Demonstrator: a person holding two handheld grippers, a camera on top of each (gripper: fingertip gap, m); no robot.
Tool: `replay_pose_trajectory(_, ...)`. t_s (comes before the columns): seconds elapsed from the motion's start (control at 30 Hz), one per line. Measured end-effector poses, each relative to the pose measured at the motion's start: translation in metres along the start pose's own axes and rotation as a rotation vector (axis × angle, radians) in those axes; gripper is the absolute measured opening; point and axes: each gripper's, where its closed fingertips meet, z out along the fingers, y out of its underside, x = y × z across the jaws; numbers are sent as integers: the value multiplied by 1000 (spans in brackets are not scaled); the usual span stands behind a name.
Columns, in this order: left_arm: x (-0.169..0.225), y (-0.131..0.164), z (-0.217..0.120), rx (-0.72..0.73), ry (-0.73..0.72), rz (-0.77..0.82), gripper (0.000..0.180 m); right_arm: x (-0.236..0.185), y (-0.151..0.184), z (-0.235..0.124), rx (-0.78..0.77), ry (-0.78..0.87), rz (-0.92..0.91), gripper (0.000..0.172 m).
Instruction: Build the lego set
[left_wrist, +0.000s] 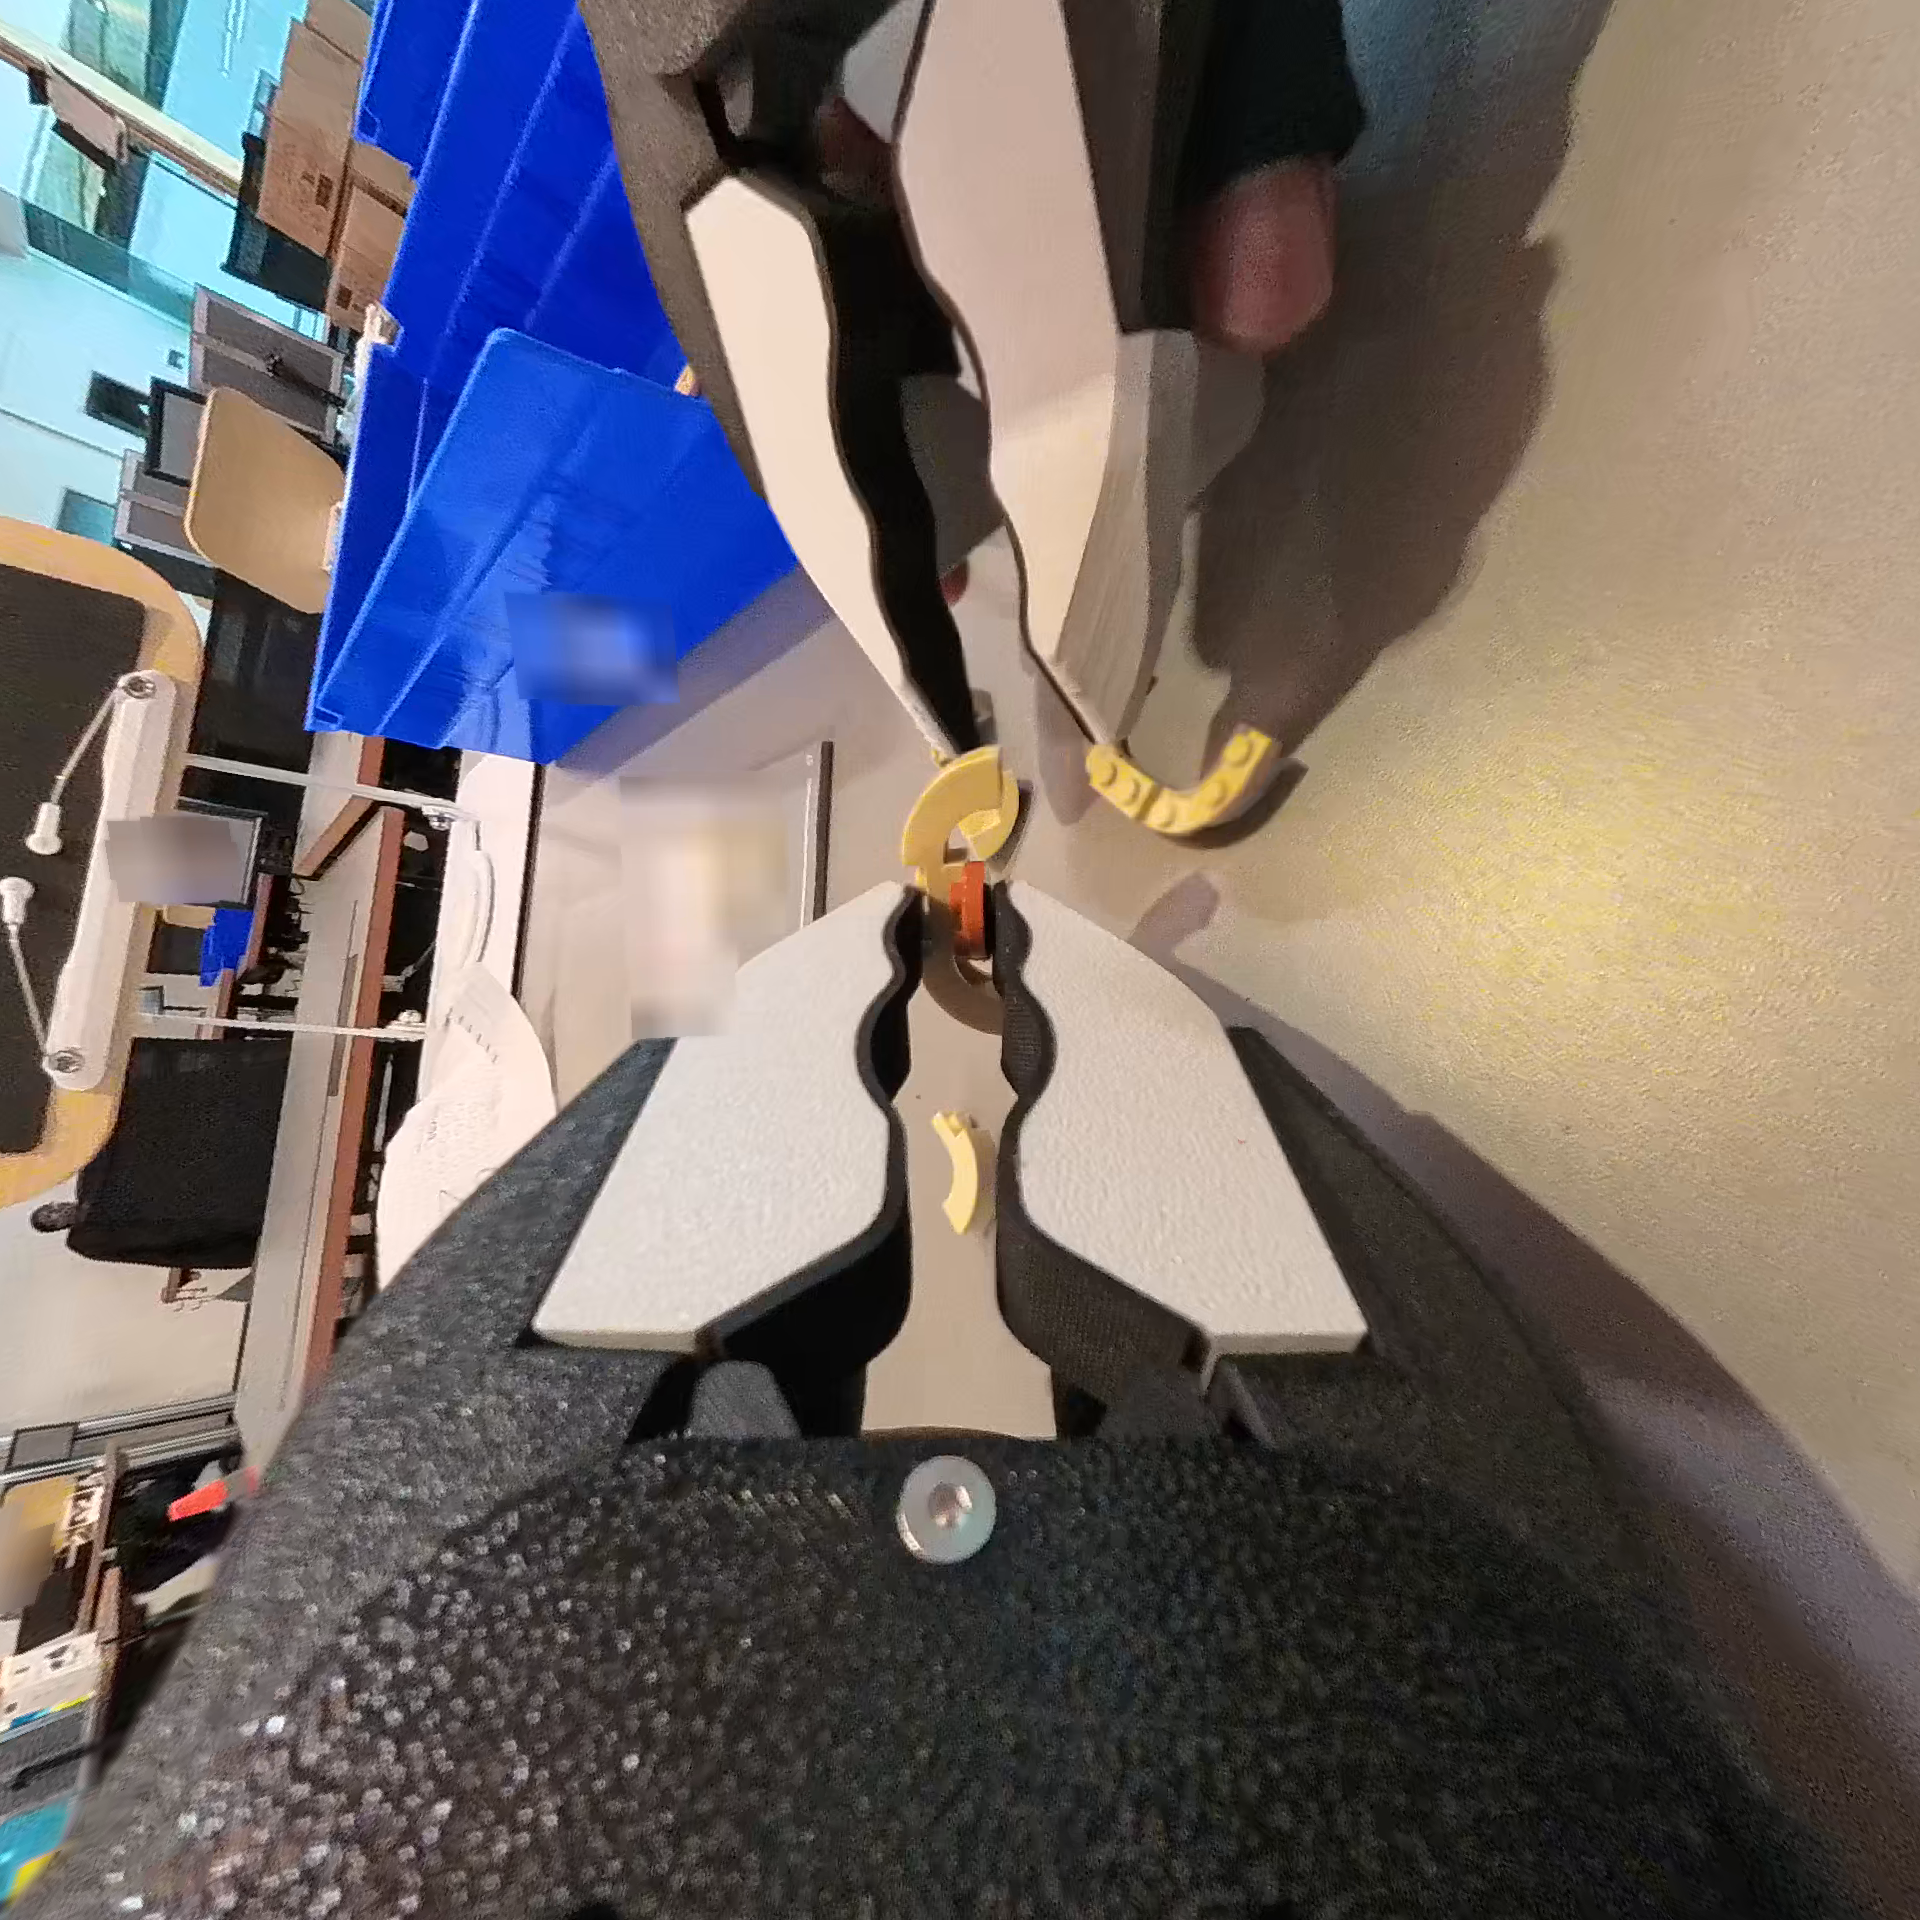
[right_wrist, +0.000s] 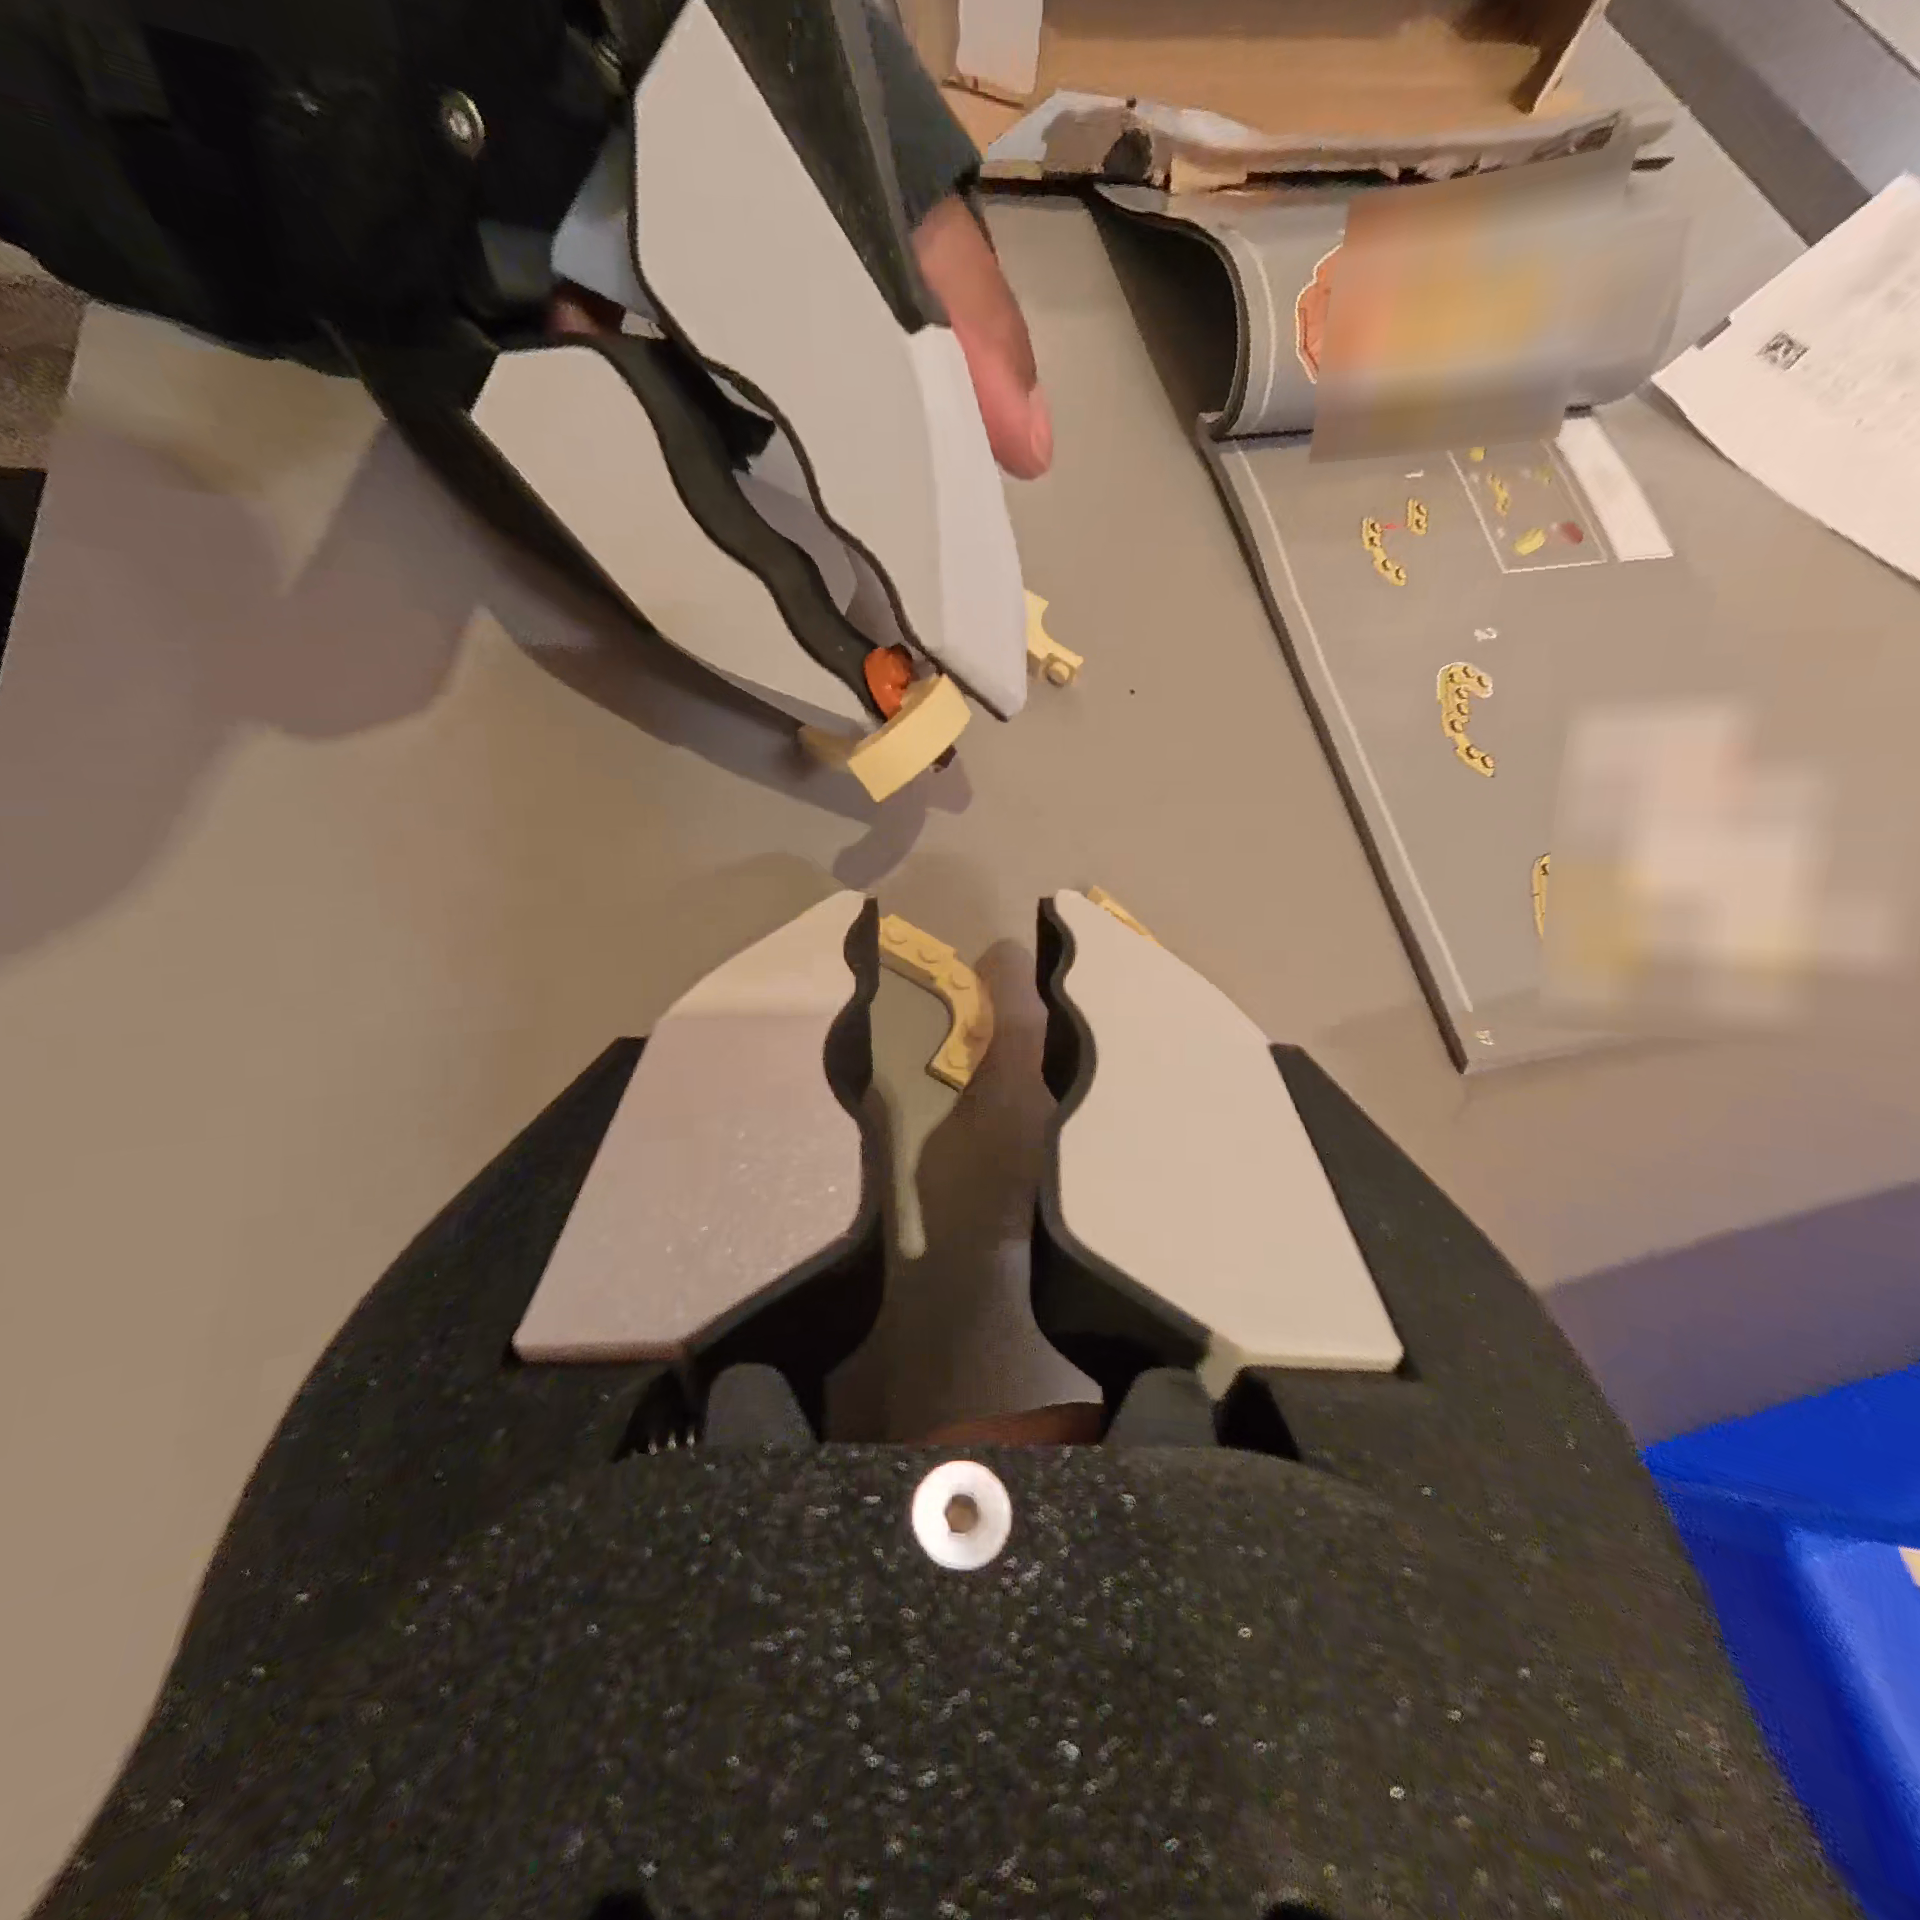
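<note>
Left gripper clamped on small brick assembly, right gripper open over curved tan plate on bench.

Left wrist view: blue bins (left_wrist: 540, 499) stacked at bench edge, contents not visible. Left gripper (left_wrist: 961, 914) narrow, pads pressed on orange round piece (left_wrist: 968, 914) joined to tan ring piece (left_wrist: 961, 810), held above bench (left_wrist: 1558, 935). Right gripper (left_wrist: 1023, 743) beyond, fingers apart, just beside curved tan plate (left_wrist: 1184, 795) lying on bench. Small tan arc piece (left_wrist: 961, 1169) on bench under left gripper.
Right wrist view: open cardboard box (right_wrist: 1299, 94) at far end, contents unclear; blue bin corner (right_wrist: 1808, 1558) at lower right. Right gripper (right_wrist: 956, 914) moderately open, gripping nothing, curved tan plate below between fingers, untouched. Left gripper gripping the orange-and-tan assembly. Instruction booklet (right_wrist: 1455, 727) open to the right.
</note>
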Motion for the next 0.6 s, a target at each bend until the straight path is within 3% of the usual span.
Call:
replay_pose_trajectory(0.2, 5, 0, 3, 14, 29, -37, 12, -4, 23, 8, -164, -33, -135, 30)
replay_pose_trajectory(0.37, 6, -1, 2, 11, 22, -28, 12, -9, 17, 21, -186, -74, -179, 15)
replay_pose_trajectory(0.6, -2, 6, 0, -33, -16, -7, 12, 16, 10, 33, -189, 164, 70, 10)
